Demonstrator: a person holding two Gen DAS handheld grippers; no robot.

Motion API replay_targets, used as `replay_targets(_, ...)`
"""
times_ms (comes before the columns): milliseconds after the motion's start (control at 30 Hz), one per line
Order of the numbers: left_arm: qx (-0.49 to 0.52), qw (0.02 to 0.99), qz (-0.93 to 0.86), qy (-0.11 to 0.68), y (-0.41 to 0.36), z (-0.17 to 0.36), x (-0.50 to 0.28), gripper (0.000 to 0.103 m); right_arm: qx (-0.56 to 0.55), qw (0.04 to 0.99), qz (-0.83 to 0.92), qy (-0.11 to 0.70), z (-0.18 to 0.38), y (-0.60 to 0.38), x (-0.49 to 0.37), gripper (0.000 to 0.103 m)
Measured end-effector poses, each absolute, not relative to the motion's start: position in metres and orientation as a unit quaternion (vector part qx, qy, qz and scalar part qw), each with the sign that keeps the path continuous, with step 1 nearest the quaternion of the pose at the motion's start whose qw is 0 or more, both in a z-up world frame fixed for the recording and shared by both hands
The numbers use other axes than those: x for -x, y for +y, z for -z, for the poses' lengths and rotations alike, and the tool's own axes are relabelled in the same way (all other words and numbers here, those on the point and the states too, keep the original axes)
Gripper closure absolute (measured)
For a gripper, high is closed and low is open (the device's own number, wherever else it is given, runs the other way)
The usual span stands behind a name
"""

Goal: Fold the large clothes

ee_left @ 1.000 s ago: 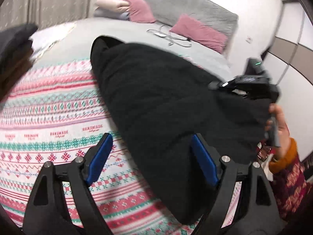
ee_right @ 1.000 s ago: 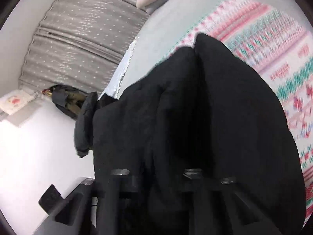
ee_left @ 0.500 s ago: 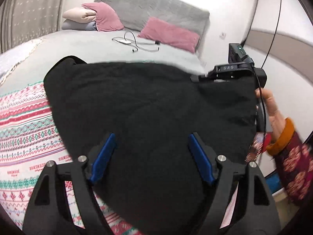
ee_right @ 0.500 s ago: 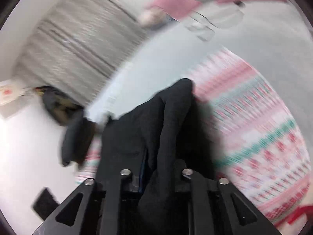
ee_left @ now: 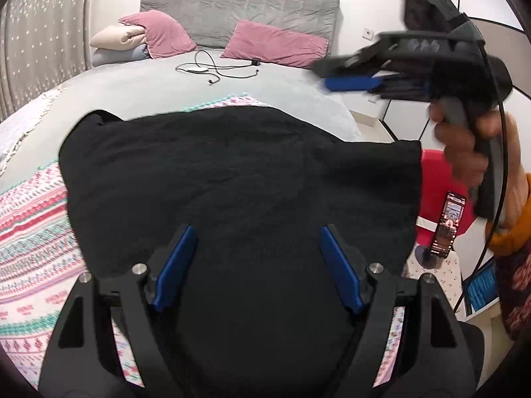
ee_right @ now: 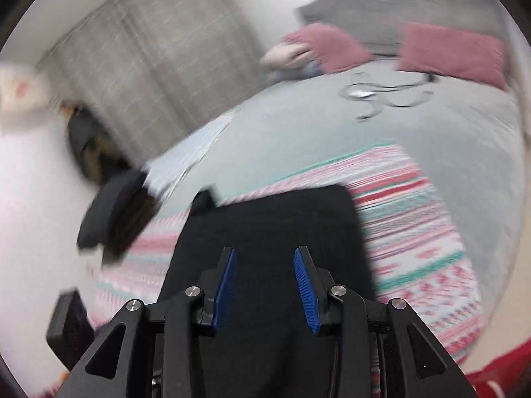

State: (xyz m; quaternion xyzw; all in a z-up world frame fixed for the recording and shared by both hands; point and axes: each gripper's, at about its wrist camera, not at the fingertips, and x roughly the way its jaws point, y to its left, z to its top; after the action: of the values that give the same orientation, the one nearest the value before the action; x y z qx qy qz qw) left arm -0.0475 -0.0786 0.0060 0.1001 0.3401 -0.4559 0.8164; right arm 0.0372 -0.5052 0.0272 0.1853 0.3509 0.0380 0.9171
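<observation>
A large black garment (ee_left: 239,179) lies folded flat on the patterned blanket (ee_left: 30,232) on the bed. My left gripper (ee_left: 258,235) hovers over the garment's near part, its jaws wide and open with nothing pinched. In the left wrist view a hand holds my right gripper (ee_left: 332,79) in the air, above and beyond the garment's right edge. The blurred right wrist view shows the right gripper (ee_right: 264,258) over the same black garment (ee_right: 275,219). Its jaws are opening and nothing is between the blue pads (ee_right: 225,285).
Pink pillows (ee_left: 275,44) and a grey headboard (ee_left: 239,10) stand at the far end. A white charger with cables (ee_left: 212,69) lies on the grey sheet. A phone on a stand (ee_left: 448,225) and a red object (ee_left: 434,179) sit right of the bed. Dark clothes (ee_right: 113,212) lie at the bed's left edge.
The right gripper let go of the black garment and rose away from it. The garment dropped flat onto the blanket. The left gripper shifted across above the garment, still open.
</observation>
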Motion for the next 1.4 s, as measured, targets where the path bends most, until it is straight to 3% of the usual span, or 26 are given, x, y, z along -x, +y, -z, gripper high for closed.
replay_targets(167,-0.102,0.804,0.479,0.337,-0.073,0.002,0.062,0.026,-0.170,0.896,-0.013,0.409,0.049,-0.496,-0.036,0.066)
replay_targets(233,-0.116,0.800,0.491,0.326,-0.070,0.005,0.071,0.026,-0.227,0.895,-0.035,0.382,0.078,-0.523,-0.012,0.073)
replay_targets(300,-0.146,0.803,0.486,0.311,-0.068,0.002,0.082,0.026,-0.273,0.891,-0.036,0.360,0.085,-0.543,0.010,0.088)
replay_targets(367,-0.150,0.802,0.485,0.314,-0.061,-0.008,0.085,0.024,-0.296,0.883,-0.043,0.361,0.078,-0.554,0.019,0.088)
replay_targets(400,-0.147,0.802,0.482,0.320,-0.057,-0.014,0.083,0.023,-0.289,0.885,-0.036,0.363,0.069,-0.555,0.022,0.081)
replay_targets(467,-0.134,0.804,0.472,0.335,-0.048,-0.025,0.076,0.017,-0.257,0.892,0.006,0.372,0.049,-0.559,0.020,0.049)
replay_targets(500,-0.124,0.807,0.465,0.343,-0.044,-0.030,0.070,0.015,-0.254,0.895,0.013,0.368,0.040,-0.564,0.019,0.025)
replay_targets(533,-0.114,0.810,0.457,0.350,-0.040,-0.033,0.064,0.014,-0.259,0.897,0.013,0.359,0.033,-0.568,0.018,0.017)
replay_targets(633,-0.087,0.818,0.424,0.379,-0.029,-0.037,0.040,0.005,-0.286,0.888,-0.010,0.360,0.020,-0.587,0.006,0.016)
replay_targets(933,0.074,0.757,0.372,0.532,-0.009,0.019,-0.047,0.004,-0.340,0.796,-0.068,0.497,0.079,-0.605,-0.055,0.015)
replay_targets(1067,0.102,0.740,0.369,0.553,-0.011,0.044,-0.061,0.001,-0.342,0.767,-0.087,0.536,0.108,-0.601,-0.072,0.015)
replay_targets(1400,0.225,0.679,0.383,0.584,-0.015,0.092,-0.086,0.000,-0.378,0.742,-0.165,0.529,0.136,-0.590,-0.101,0.013)
